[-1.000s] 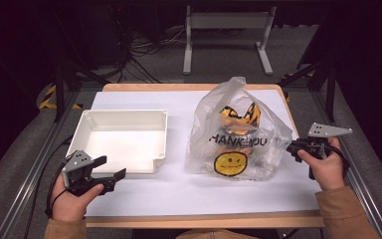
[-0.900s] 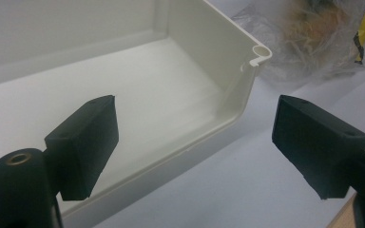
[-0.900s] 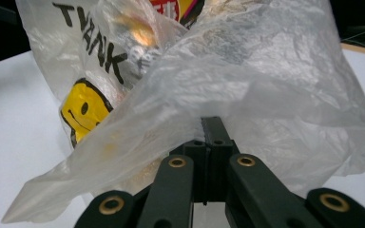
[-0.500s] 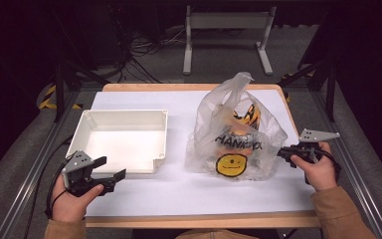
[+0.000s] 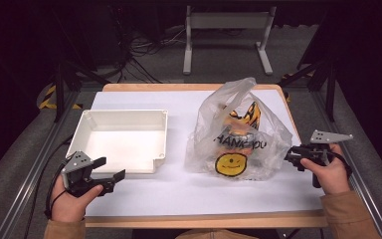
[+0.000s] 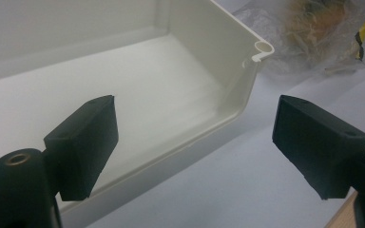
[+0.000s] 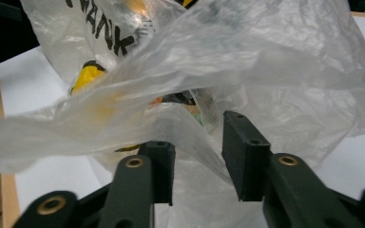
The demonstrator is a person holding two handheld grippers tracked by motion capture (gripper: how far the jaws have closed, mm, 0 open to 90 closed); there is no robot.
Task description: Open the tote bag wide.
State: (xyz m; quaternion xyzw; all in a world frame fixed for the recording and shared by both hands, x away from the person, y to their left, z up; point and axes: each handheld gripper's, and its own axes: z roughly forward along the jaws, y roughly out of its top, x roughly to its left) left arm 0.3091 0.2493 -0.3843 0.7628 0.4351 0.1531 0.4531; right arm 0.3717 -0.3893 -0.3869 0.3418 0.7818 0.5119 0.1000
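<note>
The clear plastic bag (image 5: pixel 238 137), printed with a yellow smiley face and black lettering, sat on the white tabletop (image 5: pixel 189 189) just to the right of the white plastic tray (image 5: pixel 122 142), the two apart with a strip of bare top between them; the bag stood roughly upright, its long axis rising from a broad, slumped base to a knotted or bunched top that pointed up and away from the person, and orange and yellow contents showed dimly through the film. The right gripper (image 5: pixel 292 158) was held at the bag's right flank, pointing left at it; in the right gripper view its jaws had just been opening and stood a moderate way apart, with a fold of the bag's film (image 7: pixel 190 137) lying between them and draped over the left one, though whether the pads still touched the film could not be made out. The left gripper (image 5: pixel 110 171) hovered at the near corner of the tray, away from the bag, its jaws spread wide with nothing between them; in the left gripper view they framed the tray's rim (image 6: pixel 247 61).
</note>
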